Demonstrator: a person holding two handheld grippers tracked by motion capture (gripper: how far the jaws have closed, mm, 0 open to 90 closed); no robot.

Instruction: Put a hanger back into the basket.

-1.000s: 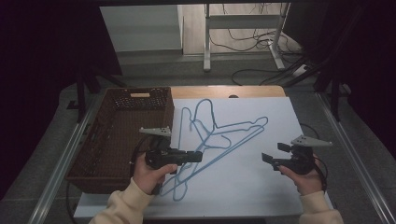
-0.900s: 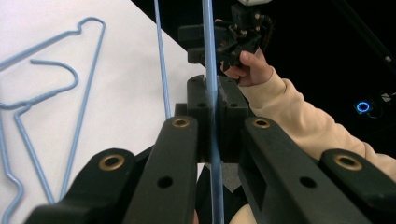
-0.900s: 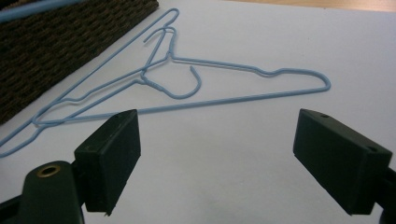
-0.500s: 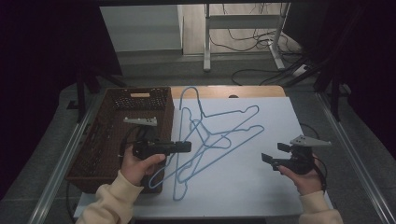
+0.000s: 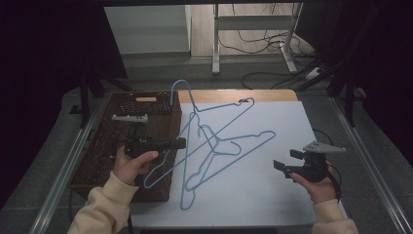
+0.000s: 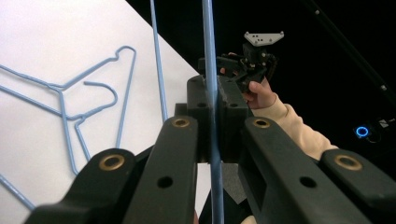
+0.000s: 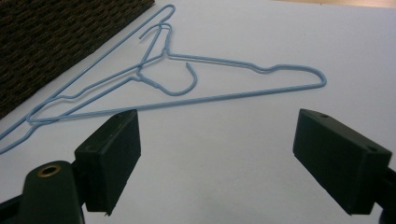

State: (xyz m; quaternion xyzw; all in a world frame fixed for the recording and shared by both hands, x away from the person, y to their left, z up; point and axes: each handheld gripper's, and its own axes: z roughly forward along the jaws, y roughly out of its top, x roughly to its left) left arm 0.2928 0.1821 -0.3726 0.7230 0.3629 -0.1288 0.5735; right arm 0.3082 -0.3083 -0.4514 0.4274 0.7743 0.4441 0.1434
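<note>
Pinching one hanger (image 6: pixel 208 56) with the left gripper (image 5: pixel 175 143), jaws closed hard on its thin wire, and holding it raised above the basket's (image 5: pixel 87 165) right wall. Hanging its hook over the basket's far right corner, with its long bar slanting from the basket's near right corner away to the far right, so partly over the basket and partly beyond it. Judging the next move as a swing leftward, lining that bar up with the basket's length before lowering. Keeping the right gripper (image 5: pixel 282 168) wide open and empty, well right of the basket. Counting, as far as the crossed wires allow: three hangers, two lying overlapped (image 7: pixel 243 95) just right of the basket; one basket; two grippers.
</note>
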